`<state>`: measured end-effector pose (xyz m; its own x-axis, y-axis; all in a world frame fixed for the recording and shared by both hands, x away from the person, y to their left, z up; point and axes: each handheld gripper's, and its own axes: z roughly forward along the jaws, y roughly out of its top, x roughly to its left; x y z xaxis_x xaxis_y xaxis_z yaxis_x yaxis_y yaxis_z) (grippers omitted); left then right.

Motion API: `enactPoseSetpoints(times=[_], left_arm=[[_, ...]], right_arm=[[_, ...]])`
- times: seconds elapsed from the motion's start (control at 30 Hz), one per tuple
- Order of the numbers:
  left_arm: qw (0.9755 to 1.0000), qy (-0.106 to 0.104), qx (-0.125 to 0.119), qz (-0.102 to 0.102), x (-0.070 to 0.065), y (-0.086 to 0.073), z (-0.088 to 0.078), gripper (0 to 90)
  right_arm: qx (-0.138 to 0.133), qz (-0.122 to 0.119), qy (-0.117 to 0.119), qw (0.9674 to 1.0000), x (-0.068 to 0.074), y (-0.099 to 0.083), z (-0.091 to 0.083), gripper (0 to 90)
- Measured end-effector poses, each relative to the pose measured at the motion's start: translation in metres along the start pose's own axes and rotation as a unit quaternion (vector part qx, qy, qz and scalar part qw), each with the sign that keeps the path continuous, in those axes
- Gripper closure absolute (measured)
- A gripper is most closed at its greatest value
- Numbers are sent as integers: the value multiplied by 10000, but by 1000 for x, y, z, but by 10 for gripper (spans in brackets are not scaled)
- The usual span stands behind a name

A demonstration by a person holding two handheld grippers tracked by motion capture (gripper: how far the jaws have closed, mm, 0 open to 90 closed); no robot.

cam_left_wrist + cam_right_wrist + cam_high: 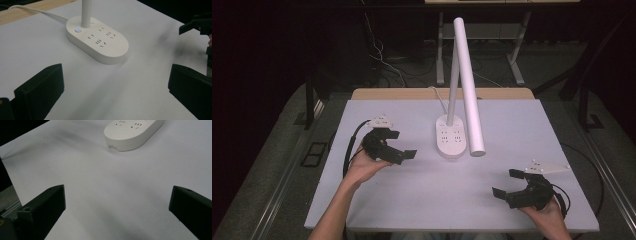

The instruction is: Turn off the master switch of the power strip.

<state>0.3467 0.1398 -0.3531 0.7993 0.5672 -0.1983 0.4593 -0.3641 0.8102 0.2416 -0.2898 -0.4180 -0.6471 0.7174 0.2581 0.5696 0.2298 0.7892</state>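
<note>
White table (412, 200) — lamp base (450, 139) between left claw (401, 144) and right claw (507, 183), both wide open, empty.

A white desk lamp (451, 136) stands mid-table between the left gripper (401, 144) and right gripper (507, 183), jaws spread.

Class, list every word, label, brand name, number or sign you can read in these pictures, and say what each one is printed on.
No readable text in any view.
Lamp base: socket slots and a lit blue button, no wording.
Small mark on the base's end in the right gripper view: too blurred to read.
Table and lamp head: plain.
</note>
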Motion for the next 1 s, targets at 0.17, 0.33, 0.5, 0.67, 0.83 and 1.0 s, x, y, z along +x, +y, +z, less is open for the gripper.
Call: enactPoseSetpoints(times=[0.17, 0.33, 0.5, 0.67, 0.83, 1.0], left_arm=[[10000, 24, 49, 57, 2, 6, 7, 0], [9998, 26, 176, 134, 4, 14, 12, 0], [9996, 29, 239, 141, 8, 22, 16, 0], [9996, 28, 245, 127, 11, 28, 17, 0], [9995, 54, 277, 152, 14, 35, 20, 0], [9995, 49, 283, 145, 18, 42, 23, 0]], right_arm=[[19, -6, 6, 10000, 0, 0, 0, 0], [7, -8, 1, 10000, -1, 0, 0, 0], [10, 8, -4, 10000, -1, 0, 0, 0], [-3, 6, -18, 10000, -1, 0, -1, 0], [-6, -15, -20, 10000, -1, 0, -1, 0], [-6, -10, -18, 10000, -2, 0, -1, 0]])
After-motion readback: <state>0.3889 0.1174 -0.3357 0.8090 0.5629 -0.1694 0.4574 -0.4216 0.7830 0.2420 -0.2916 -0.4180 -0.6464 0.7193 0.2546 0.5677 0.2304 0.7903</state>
